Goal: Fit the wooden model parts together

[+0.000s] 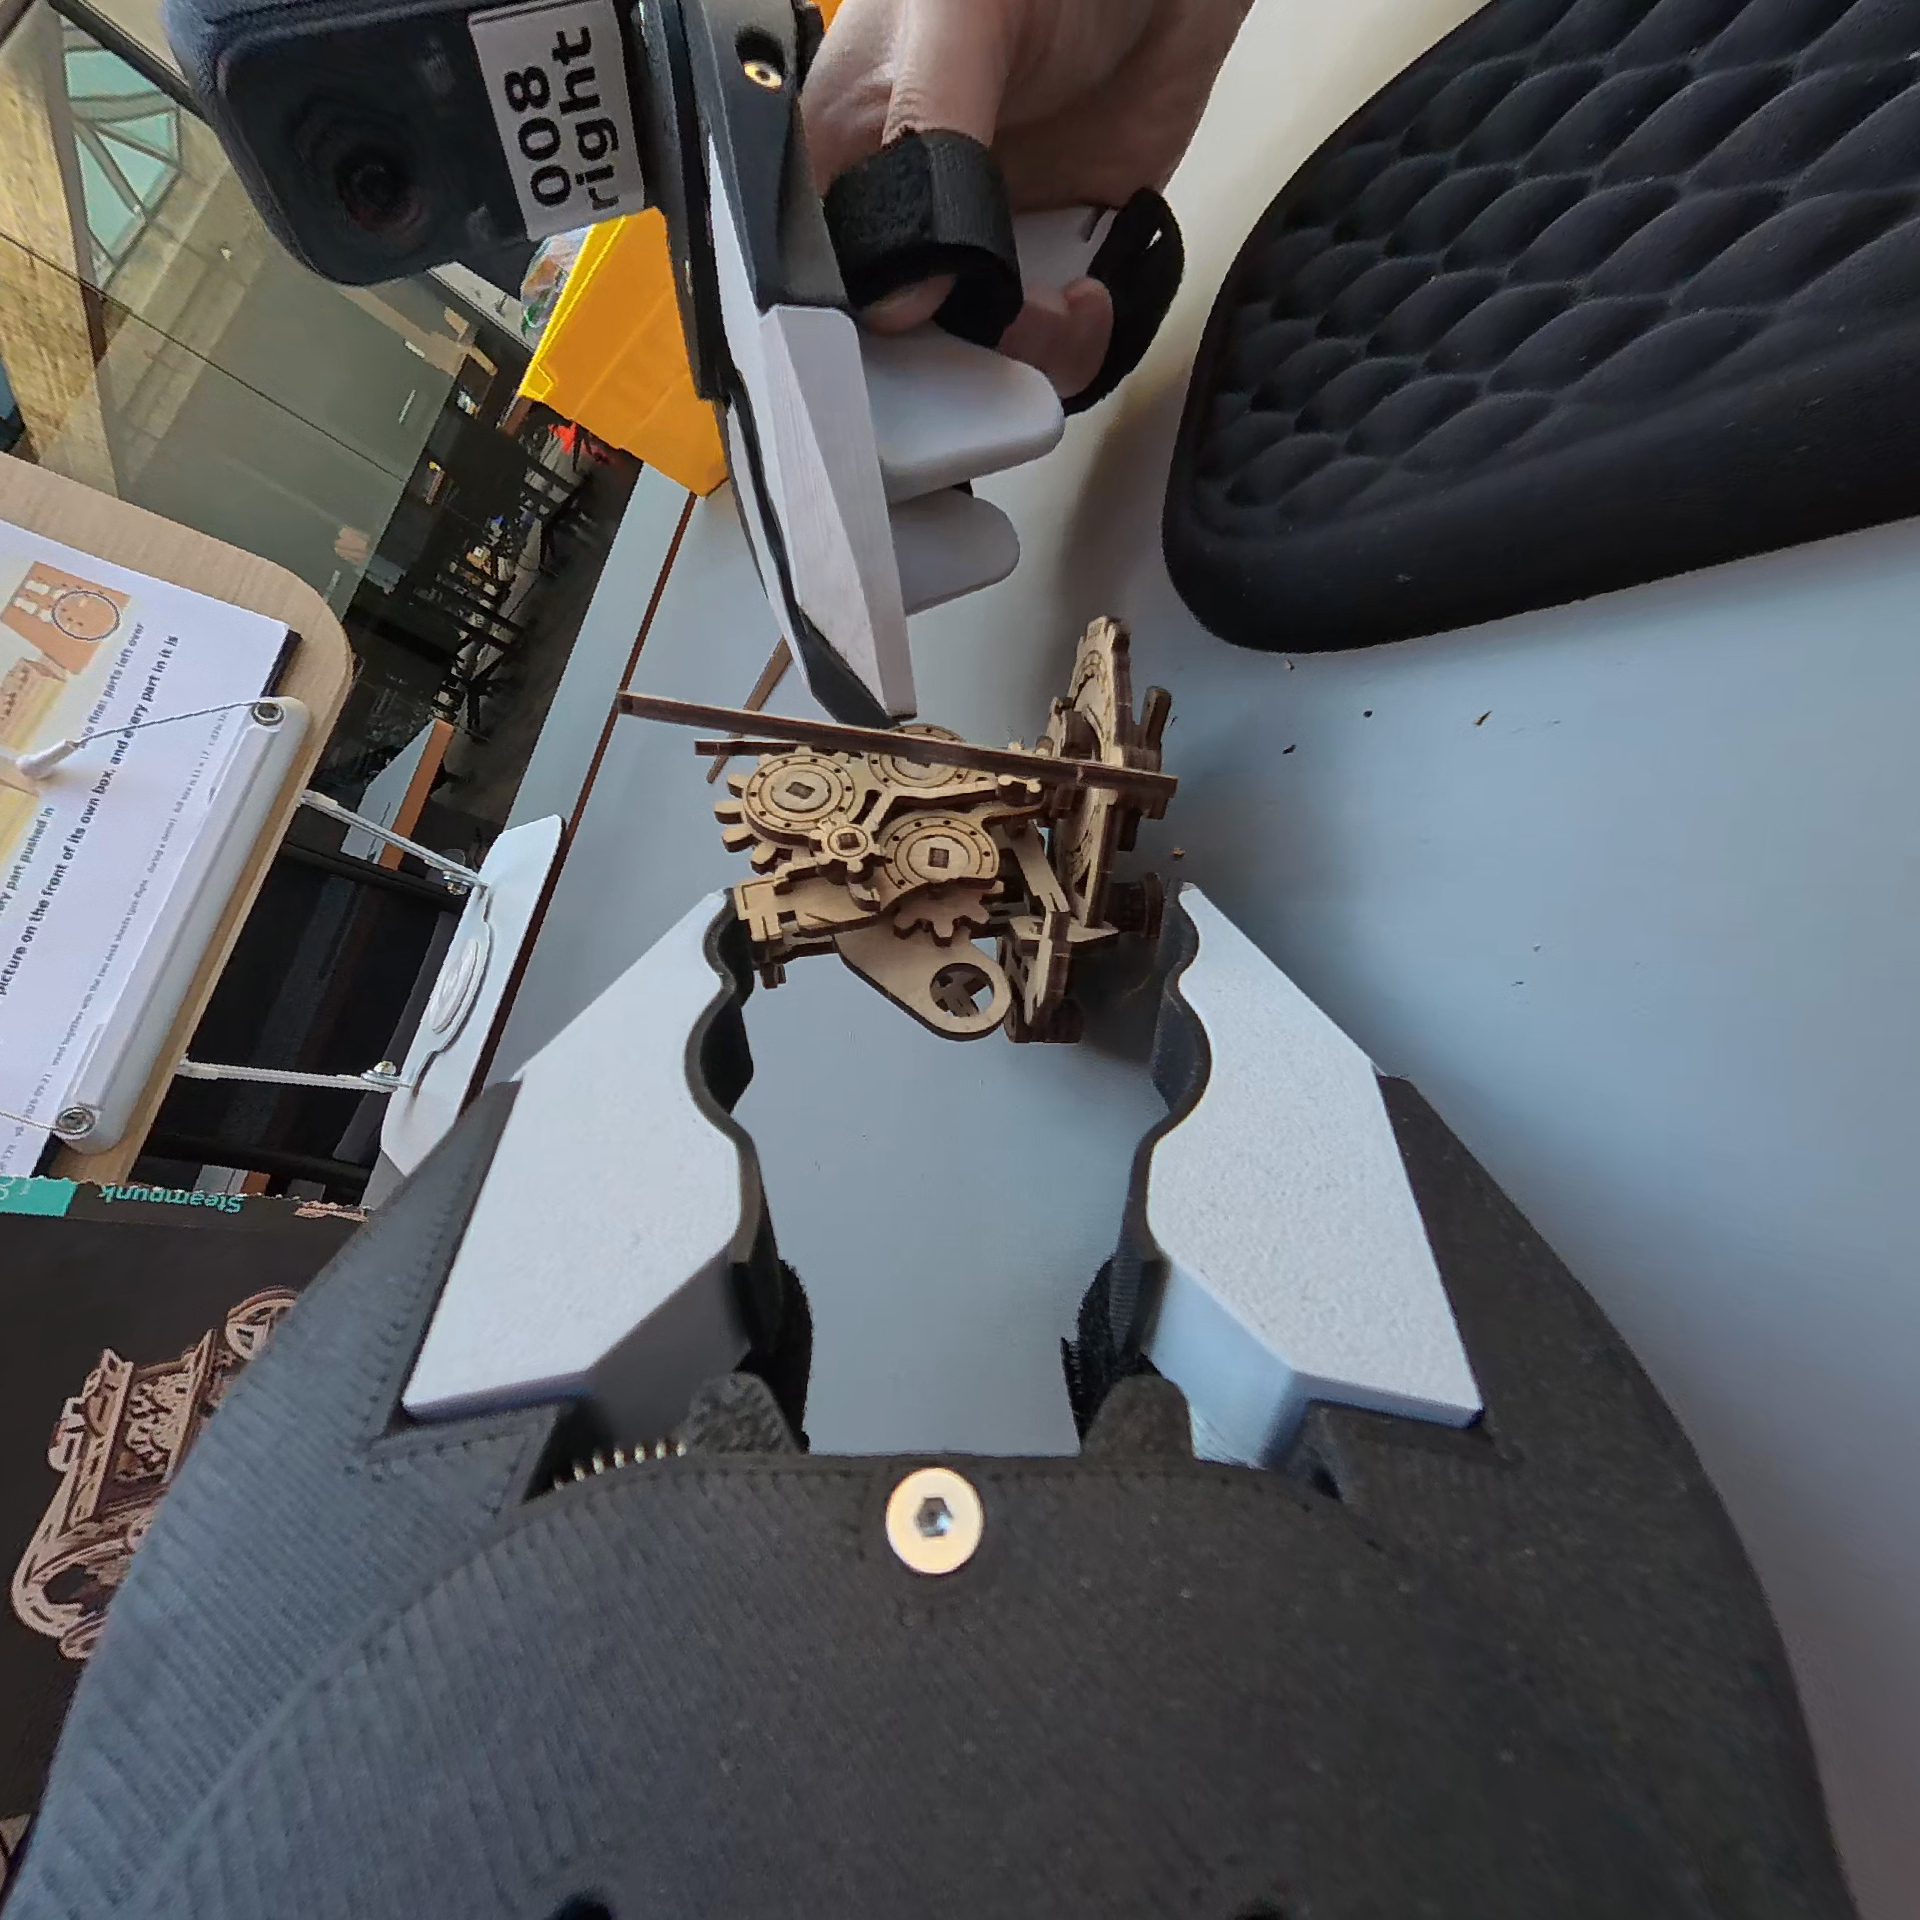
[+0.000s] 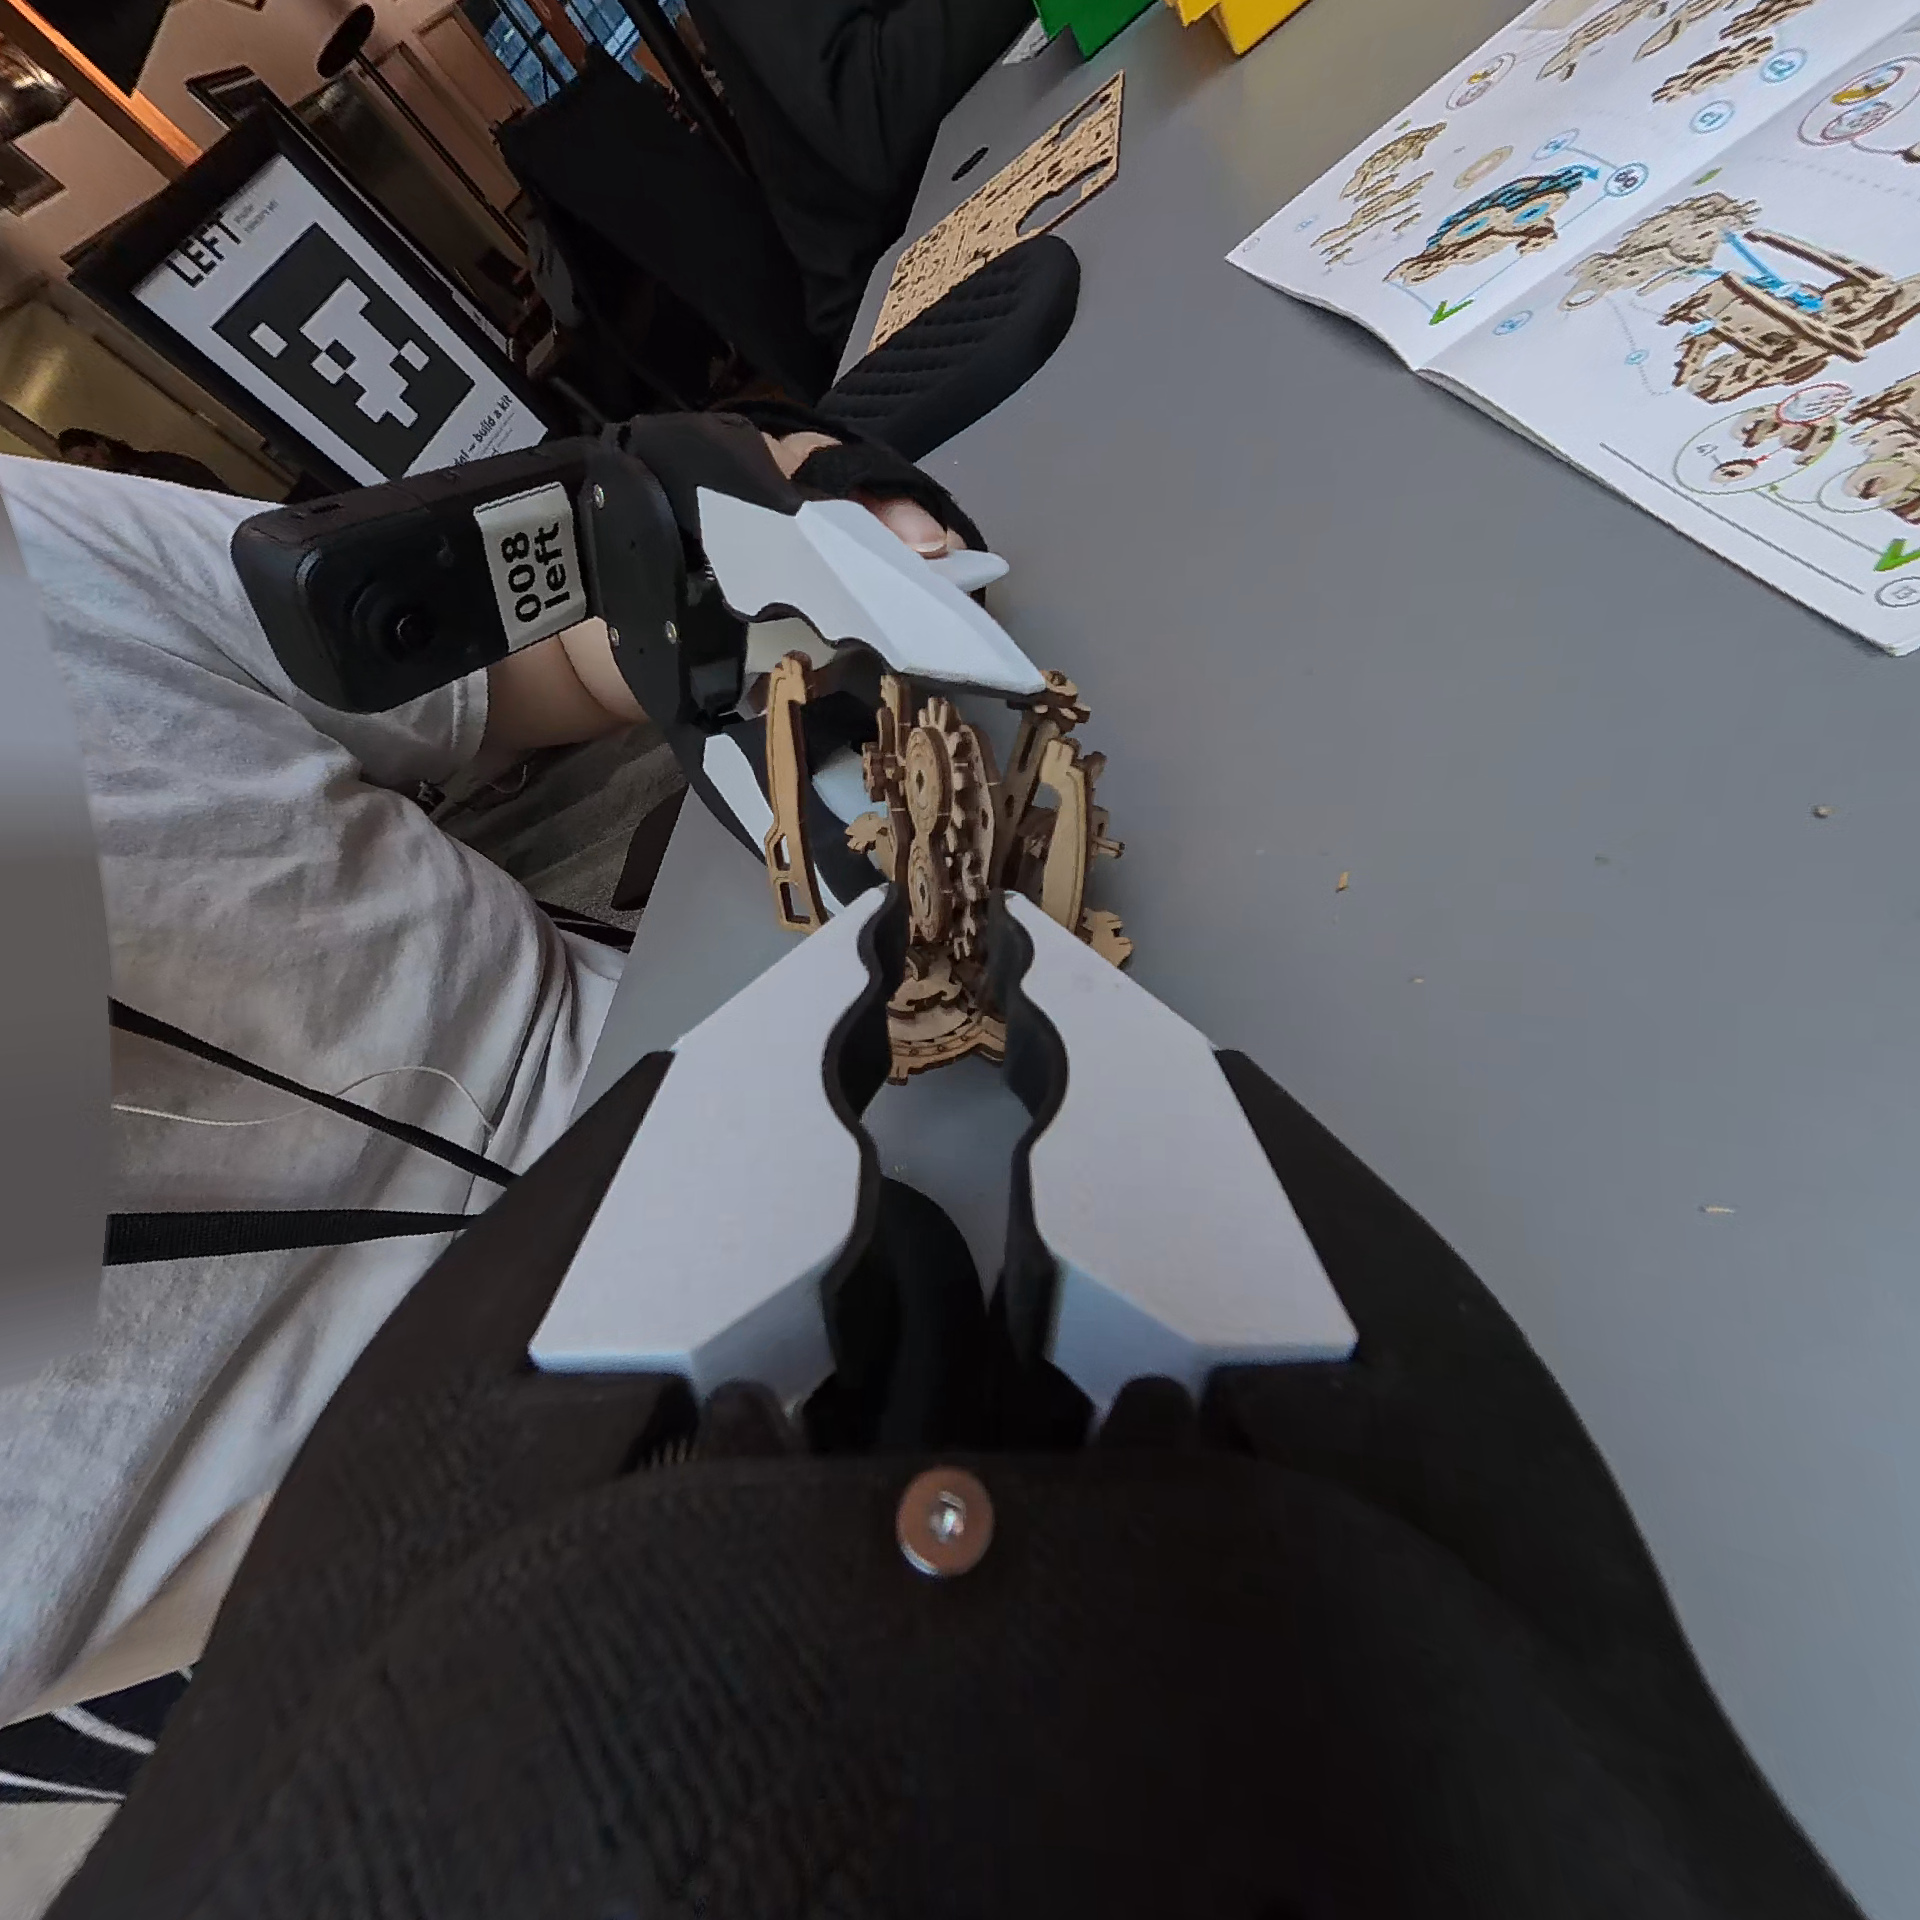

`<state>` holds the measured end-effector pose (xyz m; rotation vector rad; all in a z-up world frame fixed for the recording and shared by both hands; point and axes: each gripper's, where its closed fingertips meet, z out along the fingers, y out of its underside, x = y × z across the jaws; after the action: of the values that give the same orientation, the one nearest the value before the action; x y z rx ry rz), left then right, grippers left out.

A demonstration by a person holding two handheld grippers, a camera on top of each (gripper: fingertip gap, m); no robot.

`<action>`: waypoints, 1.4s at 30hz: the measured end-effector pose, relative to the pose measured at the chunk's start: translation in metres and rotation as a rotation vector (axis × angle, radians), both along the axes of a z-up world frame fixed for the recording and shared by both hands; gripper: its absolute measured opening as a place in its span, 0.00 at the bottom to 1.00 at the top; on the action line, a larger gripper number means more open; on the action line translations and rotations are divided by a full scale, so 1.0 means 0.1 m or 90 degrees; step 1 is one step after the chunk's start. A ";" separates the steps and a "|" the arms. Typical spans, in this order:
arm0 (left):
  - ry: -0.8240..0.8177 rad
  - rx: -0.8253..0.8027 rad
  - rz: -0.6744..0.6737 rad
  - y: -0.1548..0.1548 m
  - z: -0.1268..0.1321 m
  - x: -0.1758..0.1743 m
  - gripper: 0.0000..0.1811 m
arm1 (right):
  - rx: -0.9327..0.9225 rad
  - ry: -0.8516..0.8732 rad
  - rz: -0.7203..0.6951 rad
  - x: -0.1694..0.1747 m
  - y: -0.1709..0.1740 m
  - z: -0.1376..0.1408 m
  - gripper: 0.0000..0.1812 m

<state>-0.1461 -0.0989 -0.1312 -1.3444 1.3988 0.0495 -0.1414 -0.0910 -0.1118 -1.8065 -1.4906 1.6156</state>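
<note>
A wooden gear model [image 1: 914, 862] stands on the grey table [image 1: 1558, 1039], with stacked cogs and flat side plates. My left gripper [image 1: 951, 914] has its jaws wide apart, one fingertip against each side of the model. In the right wrist view its upper finger [image 2: 914, 623] lies on the model's top. My right gripper [image 2: 948, 906] is nearly closed, its tips pinching the gear stack of the model [image 2: 940, 831]. In the left wrist view it [image 1: 878, 712] comes down from above onto the model's thin top plates.
A black mesh cushion [image 1: 1558, 312] lies just beyond the model. An open instruction booklet [image 2: 1662, 312] and a wooden parts sheet [image 2: 1018, 177] lie on the table. The kit box [image 1: 104, 1455] and a sign stand [image 1: 156, 831] are at the left. A person in white [image 2: 260, 935] sits at the table edge. Less than 4 cm separates the two grippers' tips.
</note>
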 end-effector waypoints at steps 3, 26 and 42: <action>-0.005 -0.009 0.003 0.00 -0.01 -0.01 0.43 | 0.004 -0.002 -0.021 -0.02 0.04 -0.03 0.05; -0.024 -0.050 0.042 -0.04 -0.03 -0.05 0.46 | -0.062 0.014 -0.048 -0.05 0.07 -0.03 0.04; -0.038 -0.007 0.111 -0.21 0.10 -0.28 0.21 | -0.055 0.014 -0.055 -0.06 0.09 -0.03 0.04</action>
<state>-0.1745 -0.1194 -0.1216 -1.4629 1.2312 0.1181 -0.1476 -0.0816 -0.1153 -1.8654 -1.3340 1.6758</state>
